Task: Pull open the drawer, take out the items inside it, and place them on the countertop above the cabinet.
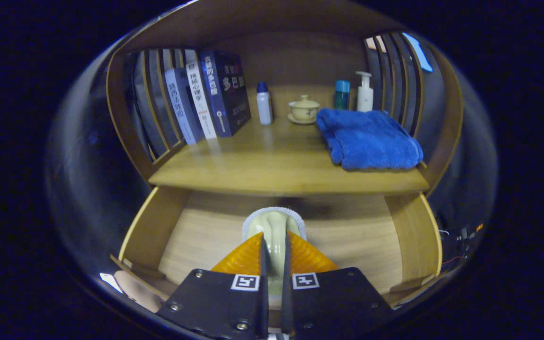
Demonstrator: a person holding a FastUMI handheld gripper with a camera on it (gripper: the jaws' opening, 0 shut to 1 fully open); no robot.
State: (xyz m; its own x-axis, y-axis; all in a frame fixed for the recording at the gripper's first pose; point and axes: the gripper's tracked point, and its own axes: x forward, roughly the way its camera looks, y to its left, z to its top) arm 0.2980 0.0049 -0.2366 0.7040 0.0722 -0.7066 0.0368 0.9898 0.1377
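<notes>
The wooden drawer (151, 229) stands pulled open below the countertop (262, 165). My gripper (274, 241) is over the drawer's middle, shut on a pale cream item with a white fuzzy rim (274, 221). The item sticks out ahead of the fingertips and is pinched between both fingers. It hangs over the drawer's bare wooden floor (352, 241), just short of the countertop's front edge. The lower part of the item is hidden between the fingers, so I cannot tell what it is.
On the countertop, a folded blue towel (369, 139) lies at the right front. Several books (206, 97) lean at the left. At the back stand a white bottle (264, 105), a lidded tea bowl (304, 109), a teal bottle (342, 93) and a pump bottle (364, 92).
</notes>
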